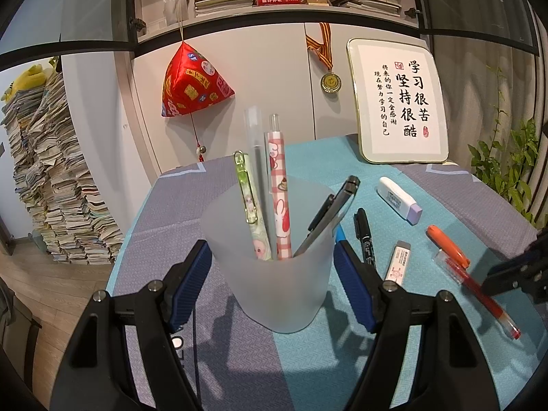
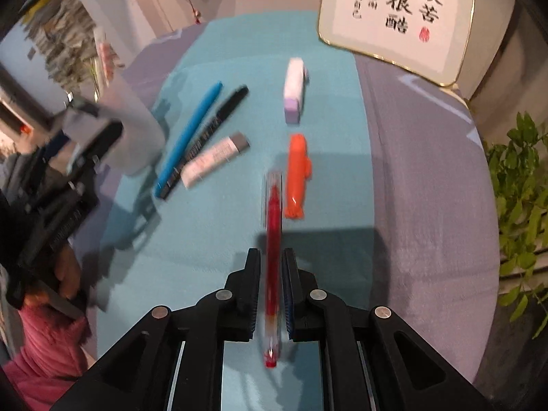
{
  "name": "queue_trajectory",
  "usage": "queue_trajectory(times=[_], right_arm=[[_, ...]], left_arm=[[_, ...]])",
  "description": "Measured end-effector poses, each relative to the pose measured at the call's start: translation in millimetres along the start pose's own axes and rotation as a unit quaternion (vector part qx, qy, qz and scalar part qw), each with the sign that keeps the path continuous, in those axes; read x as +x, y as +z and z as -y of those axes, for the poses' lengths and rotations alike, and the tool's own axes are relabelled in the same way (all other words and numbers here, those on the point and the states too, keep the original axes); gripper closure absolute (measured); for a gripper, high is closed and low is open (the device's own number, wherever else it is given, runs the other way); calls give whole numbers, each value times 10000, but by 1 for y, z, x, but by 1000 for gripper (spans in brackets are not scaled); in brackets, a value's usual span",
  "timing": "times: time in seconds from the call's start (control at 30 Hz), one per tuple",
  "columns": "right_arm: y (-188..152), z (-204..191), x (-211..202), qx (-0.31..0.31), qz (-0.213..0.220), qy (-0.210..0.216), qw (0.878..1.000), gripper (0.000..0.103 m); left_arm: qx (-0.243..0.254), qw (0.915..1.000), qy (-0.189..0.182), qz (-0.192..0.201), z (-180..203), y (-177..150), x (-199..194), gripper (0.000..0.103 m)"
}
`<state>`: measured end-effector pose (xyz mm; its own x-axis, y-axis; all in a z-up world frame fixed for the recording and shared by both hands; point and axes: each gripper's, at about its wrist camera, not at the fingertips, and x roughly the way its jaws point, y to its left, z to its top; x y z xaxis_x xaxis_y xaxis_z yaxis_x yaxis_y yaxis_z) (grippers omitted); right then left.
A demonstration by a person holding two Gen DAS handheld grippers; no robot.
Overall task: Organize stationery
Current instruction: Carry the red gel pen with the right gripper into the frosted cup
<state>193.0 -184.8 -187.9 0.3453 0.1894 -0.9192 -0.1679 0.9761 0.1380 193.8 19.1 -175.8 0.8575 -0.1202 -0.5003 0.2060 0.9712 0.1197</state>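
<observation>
2 wrist fisheyes: left close behind cup (image 1: pixel 274 257), facing cabinet; right steeply over table (image 2: pixel 411 205); both show framed calligraphy (image 1: pixel 400 102).

black claw (image 2: pixel 270 294), blue ribbed pads (image 1: pixel 352 281), silver screws, pink sleeve (image 2: pixel 44 352)

A slim red pen with a clear plastic cap (image 2: pixel 273 236) is being gripped by the right gripper (image 2: pixel 270 263) above the teal table mat (image 2: pixel 212 233).
</observation>
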Motion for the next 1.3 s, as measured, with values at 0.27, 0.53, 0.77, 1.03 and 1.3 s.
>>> queue_trajectory(times=[0.27,0.53,0.77,1.03,1.3], right_arm=[[17,-8,18,38,-40,-181,9998,91],[47,-24,43,-79,-66,-354,9993,89],[69,-35,53,-217,-112,-407,9989,69],[69,-48,57,-389,-20,-632,9972,88],[59,-49,2,-303,594,-287,9974,88]], left_arm=[[-18,10000,-16,-27,-1,-2,1,30],[-19,10000,-18,-45,0,-1,2,30],[-23,10000,-26,-63,0,-1,2,30],[-26,10000,-33,-62,0,-2,2,30],[-24,10000,-29,-64,0,-1,2,31]])
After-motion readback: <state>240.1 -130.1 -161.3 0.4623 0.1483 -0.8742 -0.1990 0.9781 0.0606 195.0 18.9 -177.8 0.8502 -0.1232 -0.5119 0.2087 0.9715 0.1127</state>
